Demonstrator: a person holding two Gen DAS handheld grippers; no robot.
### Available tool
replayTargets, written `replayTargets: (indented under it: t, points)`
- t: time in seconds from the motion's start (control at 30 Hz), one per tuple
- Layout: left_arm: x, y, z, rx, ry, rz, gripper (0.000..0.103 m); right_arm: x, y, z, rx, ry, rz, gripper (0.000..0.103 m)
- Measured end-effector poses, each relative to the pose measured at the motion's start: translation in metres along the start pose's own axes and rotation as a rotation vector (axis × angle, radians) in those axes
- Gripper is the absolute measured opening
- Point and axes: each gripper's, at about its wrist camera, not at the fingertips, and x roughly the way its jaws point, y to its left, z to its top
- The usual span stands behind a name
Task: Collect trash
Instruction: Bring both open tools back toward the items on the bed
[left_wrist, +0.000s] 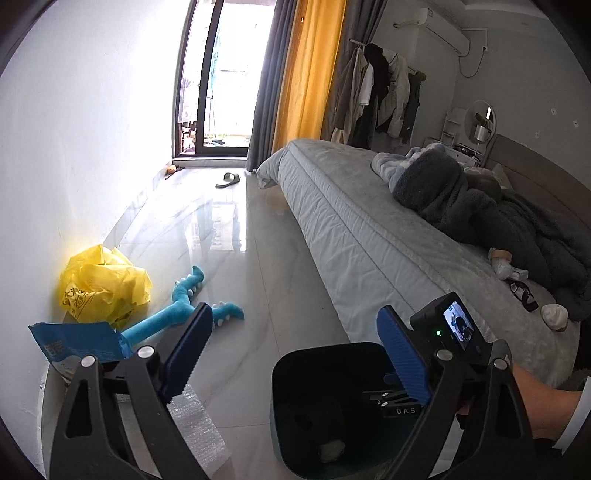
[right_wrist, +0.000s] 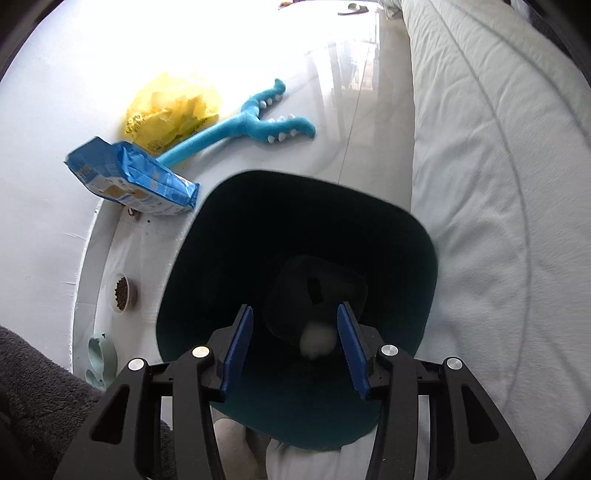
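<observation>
A dark teal bin stands on the floor beside the bed; it also shows in the left wrist view. A white crumpled ball is inside it, blurred, just below my right gripper, which is open and empty above the bin's mouth. The ball also shows in the left wrist view. My left gripper is open and empty over the floor left of the bin. On the bed lie a white wad, a cup with wrapping and a dark item.
A yellow plastic bag, a blue food pack and a blue plush toy lie along the wall. Bubble wrap lies on the floor. A pet food bowl sits by the wall. A slipper lies near the balcony door.
</observation>
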Motion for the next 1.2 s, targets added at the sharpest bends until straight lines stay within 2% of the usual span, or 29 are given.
replayTargets:
  t: [0.1,0.2,0.33,0.63,1.2]
  points:
    - [-0.003,-0.006,0.004,-0.002,0.004,-0.007,0.092,-0.021,0.0,0.0,-0.001,-0.056,0.027,0.055]
    - [-0.009,-0.013,0.01,-0.005,-0.018,-0.013,0.093,-0.043,0.002,0.0,-0.016,-0.117,0.044,0.056]
    - [-0.016,-0.021,0.019,-0.022,-0.055,-0.025,0.094,-0.075,0.0,-0.003,-0.032,-0.204,0.049,0.063]
    - [-0.016,-0.062,0.029,0.025,-0.087,-0.068,0.095,-0.136,-0.025,-0.02,-0.049,-0.361,-0.004,0.07]
    - [0.006,-0.148,0.028,0.095,-0.064,-0.206,0.095,-0.194,-0.088,-0.083,-0.032,-0.424,-0.159,0.07]
